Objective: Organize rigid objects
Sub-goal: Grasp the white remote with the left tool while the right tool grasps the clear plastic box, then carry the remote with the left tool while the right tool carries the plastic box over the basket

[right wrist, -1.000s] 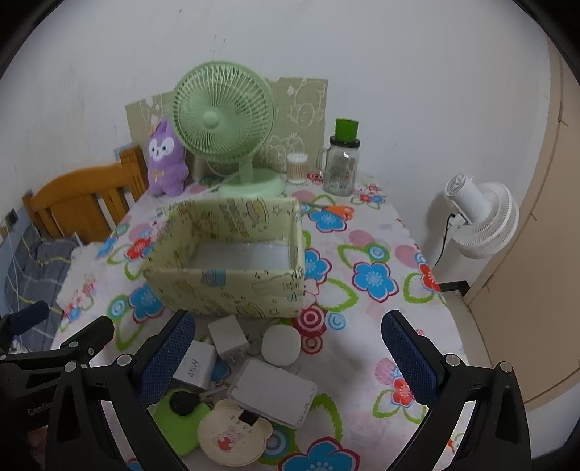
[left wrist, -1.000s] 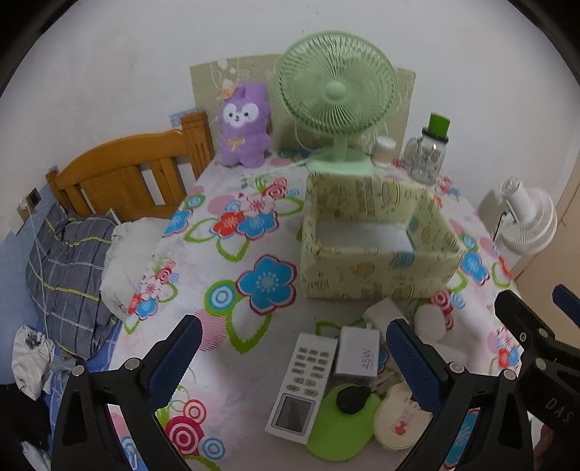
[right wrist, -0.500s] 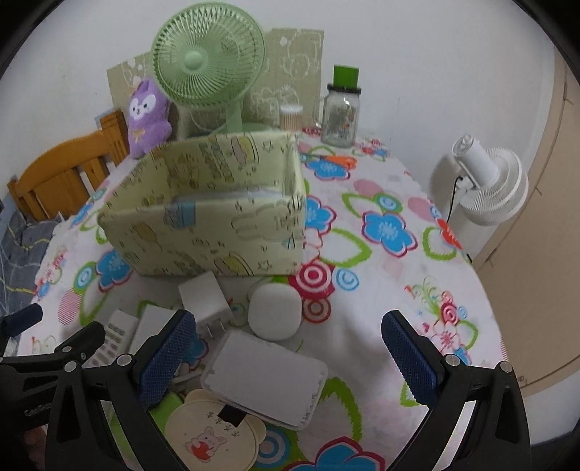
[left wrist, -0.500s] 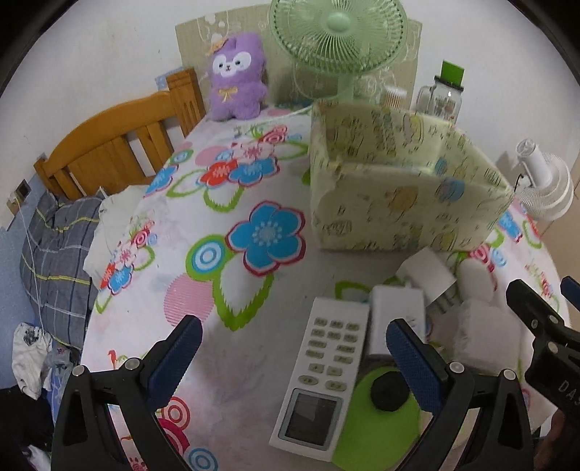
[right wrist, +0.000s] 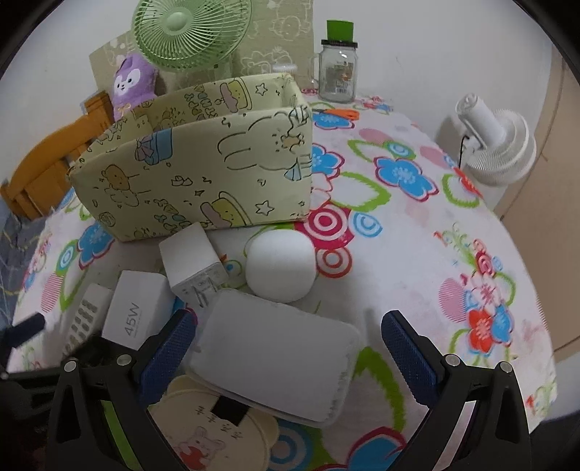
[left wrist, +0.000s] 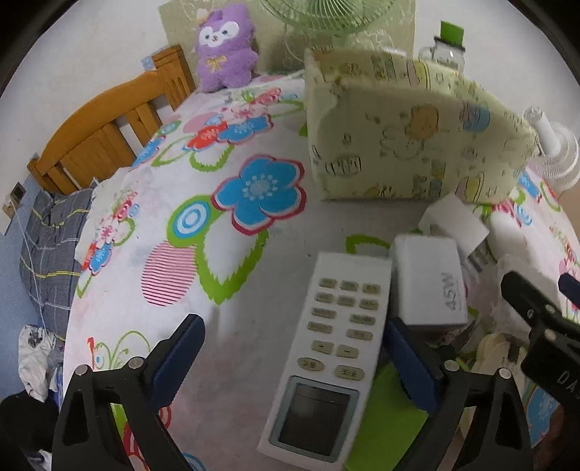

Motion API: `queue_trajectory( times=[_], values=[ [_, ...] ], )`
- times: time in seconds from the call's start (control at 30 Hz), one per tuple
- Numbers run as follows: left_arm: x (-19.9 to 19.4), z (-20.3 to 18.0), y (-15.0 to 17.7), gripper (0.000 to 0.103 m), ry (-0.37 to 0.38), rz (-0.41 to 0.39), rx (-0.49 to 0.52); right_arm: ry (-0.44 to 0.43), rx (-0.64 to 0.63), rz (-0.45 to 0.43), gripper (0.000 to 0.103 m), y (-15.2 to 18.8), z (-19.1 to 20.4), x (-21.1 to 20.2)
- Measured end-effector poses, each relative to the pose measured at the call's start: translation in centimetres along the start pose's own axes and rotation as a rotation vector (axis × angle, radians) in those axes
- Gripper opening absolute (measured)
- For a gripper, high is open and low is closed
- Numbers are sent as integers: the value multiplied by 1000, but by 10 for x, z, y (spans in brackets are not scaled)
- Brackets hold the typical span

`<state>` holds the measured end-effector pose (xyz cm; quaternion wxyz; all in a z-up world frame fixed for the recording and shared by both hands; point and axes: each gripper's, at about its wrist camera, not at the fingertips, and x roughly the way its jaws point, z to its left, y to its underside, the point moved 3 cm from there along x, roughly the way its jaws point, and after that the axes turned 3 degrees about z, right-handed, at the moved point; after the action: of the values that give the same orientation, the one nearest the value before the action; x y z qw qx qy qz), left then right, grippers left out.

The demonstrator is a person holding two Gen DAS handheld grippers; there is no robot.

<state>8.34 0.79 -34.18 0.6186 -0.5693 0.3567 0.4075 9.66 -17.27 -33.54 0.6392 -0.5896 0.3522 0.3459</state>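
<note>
A white remote (left wrist: 337, 347) lies between the fingers of my left gripper (left wrist: 290, 340), close to the right one. The jaws are closing, and the pads do not touch it. Beside it sits a white 45W charger box (left wrist: 427, 282) and a white plug cube (left wrist: 453, 221). My right gripper (right wrist: 288, 326) hangs open over a flat white case (right wrist: 275, 355), which rests partly on a cream round bear pad (right wrist: 217, 427). A round white puck (right wrist: 281, 266) and the plug cube (right wrist: 192, 261) lie just beyond. Behind the cluster stands the pale green cartoon-print box (right wrist: 195, 163).
On the flowered tablecloth (left wrist: 217, 253), a green fan (right wrist: 188, 29), a purple plush (left wrist: 224, 54) and a glass jar with a green lid (right wrist: 339, 69) stand at the back. A white fan (right wrist: 496, 145) is off the table's right edge, and a wooden chair (left wrist: 101, 137) at the left.
Both grippers have come down toward the cluster of white objects, which now looks much larger. The left jaws have narrowed slightly around the remote.
</note>
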Motion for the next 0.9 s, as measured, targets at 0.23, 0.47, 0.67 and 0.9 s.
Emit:
queue_trajectory(
  times=[0.23,0.47,0.67,0.9],
  values=[
    [3,-4,3,82,36,-11,18,8,11,45,103,8,4,11],
    [-1,-14,2,55,85,-7,5,39,-13,30,97,8,10,8],
    [-5,-8,0,49,70,5,-26,40,-16,-4,97,0,13,-6],
    [-26,-9,-9,48,61,-29,-33,27,-26,-35,97,-15,19,-25]
  ],
)
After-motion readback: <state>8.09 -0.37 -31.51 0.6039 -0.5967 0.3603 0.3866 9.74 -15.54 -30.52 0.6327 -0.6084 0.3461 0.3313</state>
